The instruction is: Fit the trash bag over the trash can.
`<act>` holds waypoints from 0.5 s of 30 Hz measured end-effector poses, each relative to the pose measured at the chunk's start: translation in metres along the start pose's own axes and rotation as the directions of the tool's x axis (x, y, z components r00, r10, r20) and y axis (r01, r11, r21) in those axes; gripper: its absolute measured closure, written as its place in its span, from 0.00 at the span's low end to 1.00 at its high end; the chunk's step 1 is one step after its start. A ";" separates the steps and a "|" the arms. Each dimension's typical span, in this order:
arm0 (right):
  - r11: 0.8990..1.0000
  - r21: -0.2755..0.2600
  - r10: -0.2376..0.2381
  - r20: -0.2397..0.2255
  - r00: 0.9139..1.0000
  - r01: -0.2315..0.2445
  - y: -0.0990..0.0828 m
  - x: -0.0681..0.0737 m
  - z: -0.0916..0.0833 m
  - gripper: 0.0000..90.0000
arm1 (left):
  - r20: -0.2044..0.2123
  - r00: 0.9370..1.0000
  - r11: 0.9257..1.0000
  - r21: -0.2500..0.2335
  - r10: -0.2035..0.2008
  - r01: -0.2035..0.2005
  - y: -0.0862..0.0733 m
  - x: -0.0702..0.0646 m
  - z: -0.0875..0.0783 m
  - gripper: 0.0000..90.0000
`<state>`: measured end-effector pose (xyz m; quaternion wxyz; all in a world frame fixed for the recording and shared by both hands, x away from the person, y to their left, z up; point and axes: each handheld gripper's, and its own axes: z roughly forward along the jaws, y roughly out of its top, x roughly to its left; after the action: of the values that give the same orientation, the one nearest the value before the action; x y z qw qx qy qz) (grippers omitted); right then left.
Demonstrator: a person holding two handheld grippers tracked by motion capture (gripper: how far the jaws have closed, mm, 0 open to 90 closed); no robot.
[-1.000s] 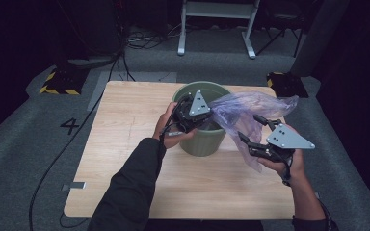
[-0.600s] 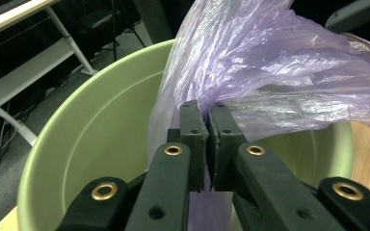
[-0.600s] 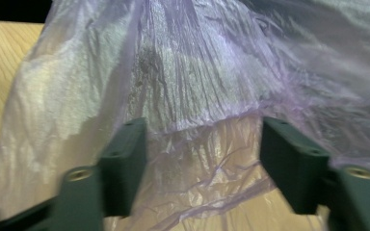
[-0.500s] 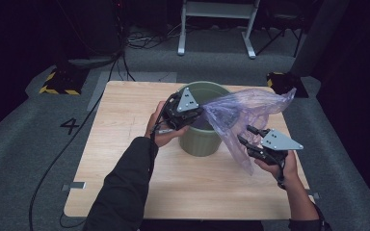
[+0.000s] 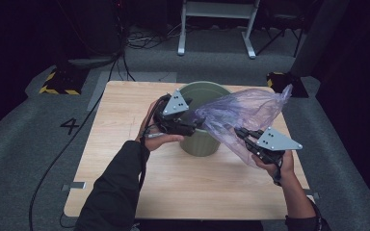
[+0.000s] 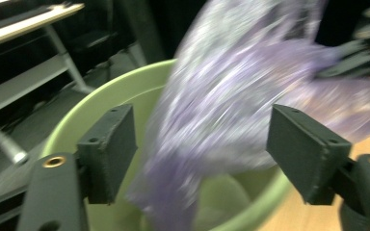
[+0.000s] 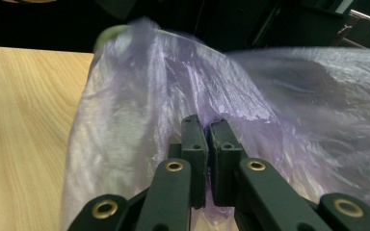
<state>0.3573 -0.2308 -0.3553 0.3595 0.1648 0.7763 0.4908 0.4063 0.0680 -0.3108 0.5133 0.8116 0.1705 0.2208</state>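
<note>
A green bin (image 5: pixel 200 139) stands upright near the middle of the wooden table (image 5: pixel 125 120). A thin purple plastic bag (image 5: pixel 243 115) stretches from the bin's mouth out to the right. My right gripper (image 5: pixel 241 134) is shut on the bag's lower edge; in the right gripper view the bag (image 7: pixel 173 96) is pinched between the jaws (image 7: pixel 208 144). My left gripper (image 5: pixel 195 126) hovers at the bin's near-left rim. In the left gripper view the jaws stand wide apart, with the blurred bag (image 6: pixel 221 110) hanging between them over the bin's rim (image 6: pixel 101 101), untouched by either pad.
The table's right edge lies just beyond my right hand (image 5: pixel 274 166). A metal stand (image 5: pixel 217 24) and cables (image 5: pixel 139 41) sit on the grey floor behind the table. A yellow-and-black striped block (image 5: pixel 58 82) lies at the back left.
My right gripper has pulled the bag down and toward the near right, stretching it out of the bin. My left gripper has shifted slightly left along the rim.
</note>
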 end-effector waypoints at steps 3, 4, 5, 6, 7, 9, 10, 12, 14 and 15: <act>1.000 0.005 -0.011 0.003 1.000 0.011 0.005 0.002 0.001 0.96 | 0.043 0.998 0.999 0.014 0.047 -0.047 0.007 -0.016 0.008 0.25; 1.000 0.003 -0.012 0.000 1.000 0.012 0.007 0.003 0.001 0.95 | 0.051 0.997 0.998 0.019 0.054 -0.055 0.008 -0.019 0.010 0.25; 1.000 0.001 -0.017 0.001 1.000 0.017 0.009 0.003 0.001 0.95 | 0.060 0.996 0.998 0.027 0.063 -0.065 0.010 -0.022 0.013 0.25; 1.000 -0.001 -0.017 0.000 1.000 0.017 0.011 0.004 0.001 0.94 | 0.065 0.995 0.997 0.034 0.070 -0.072 0.011 -0.025 0.016 0.30; 1.000 -0.004 -0.018 -0.003 1.000 0.018 0.012 0.004 0.001 0.94 | 0.066 0.995 0.996 0.042 0.076 -0.078 0.011 -0.027 0.019 0.34; 1.000 -0.007 -0.025 -0.004 1.000 0.025 0.015 0.005 0.001 0.92 | 0.065 0.994 0.994 0.063 0.084 -0.089 0.011 -0.029 0.024 0.43; 1.000 -0.011 -0.023 -0.008 1.000 0.023 0.017 0.006 0.000 0.92 | 0.066 0.994 0.993 0.073 0.089 -0.093 0.011 -0.029 0.025 0.51; 1.000 -0.018 -0.020 -0.013 1.000 0.019 0.018 0.006 -0.002 0.89 | 0.087 0.991 0.992 0.074 0.098 -0.105 0.010 -0.029 0.025 0.63; 0.999 -0.026 -0.019 -0.012 1.000 0.019 0.020 0.007 -0.004 0.86 | 0.071 0.990 0.987 0.093 0.123 -0.129 0.009 -0.030 0.025 0.76; 0.999 -0.033 -0.017 -0.015 1.000 0.016 0.021 0.008 -0.005 0.84 | 0.069 0.989 0.986 0.096 0.130 -0.136 0.009 -0.030 0.025 0.81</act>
<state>0.3459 -0.2196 -0.3385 0.3603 0.1489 0.7722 0.5017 0.3951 0.0306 -0.3178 0.4609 0.8525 0.1109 0.2202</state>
